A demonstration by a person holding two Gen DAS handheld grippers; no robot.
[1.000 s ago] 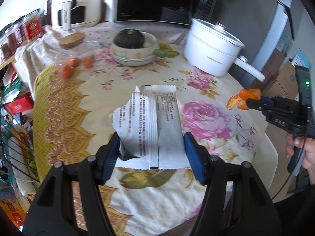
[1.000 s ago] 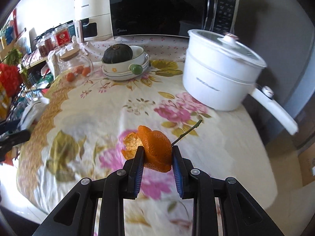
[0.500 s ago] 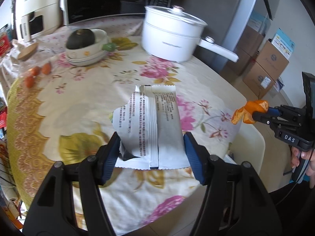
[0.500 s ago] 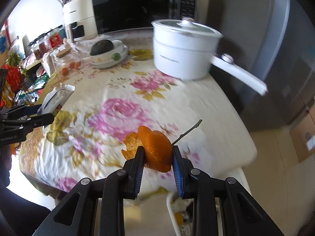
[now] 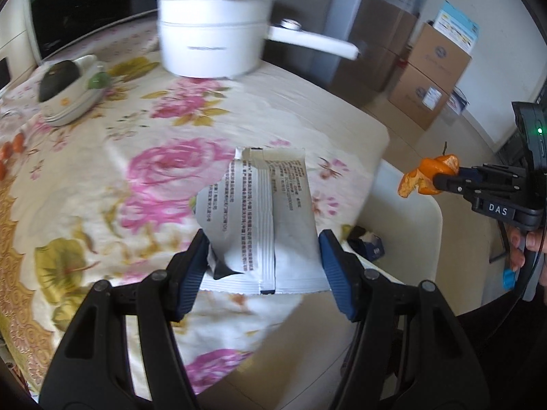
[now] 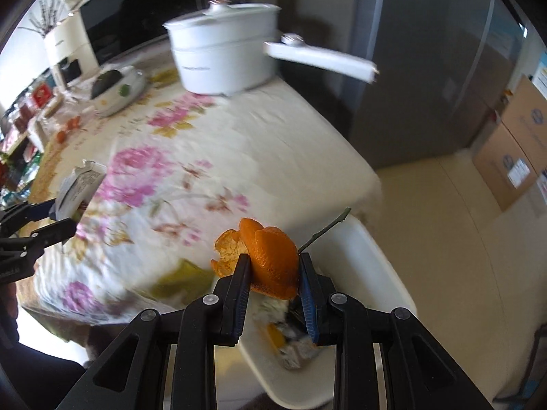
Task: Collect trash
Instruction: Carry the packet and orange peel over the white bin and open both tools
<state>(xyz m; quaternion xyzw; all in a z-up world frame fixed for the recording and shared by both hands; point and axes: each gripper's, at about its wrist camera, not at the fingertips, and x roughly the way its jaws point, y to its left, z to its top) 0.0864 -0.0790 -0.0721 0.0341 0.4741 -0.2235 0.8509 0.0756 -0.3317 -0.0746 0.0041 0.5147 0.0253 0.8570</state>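
While both pieces of trash are held clear of the table, the step in hand appears to be the carry to the white bin [image 6: 376, 273] beside the table edge, and the release should wait until each load hangs squarely over the bin's mouth.

Left tongs [image 5: 263, 256]: clenched on a white printed wrapper [image 5: 259, 218], pads pressing its two side edges near the bottom seam. The wrapper stands up and away from the pads, above the flowered tablecloth [image 5: 102, 177], with the bin rim just beyond it to the right. Judgement: the wrapper is light and stiff and may flutter or catch on the rim, so it should be brought low over the opening before the pads part.

Right tongs [image 6: 275, 273]: clenched on an orange peel [image 6: 273, 259], which sits between the pads with a curled flap out to the left and a thin stem [image 6: 324, 229] pointing up to the right. In the right wrist view the peel hangs over the near part of the bin, where some rubbish already lies below. Judgement: this load is nearly placed; a plain opening should drop it, provided the peel does not stick to a pad.

The white pot [image 5: 212, 44] and the bowl [image 5: 71, 85] stand well apart from both loads.
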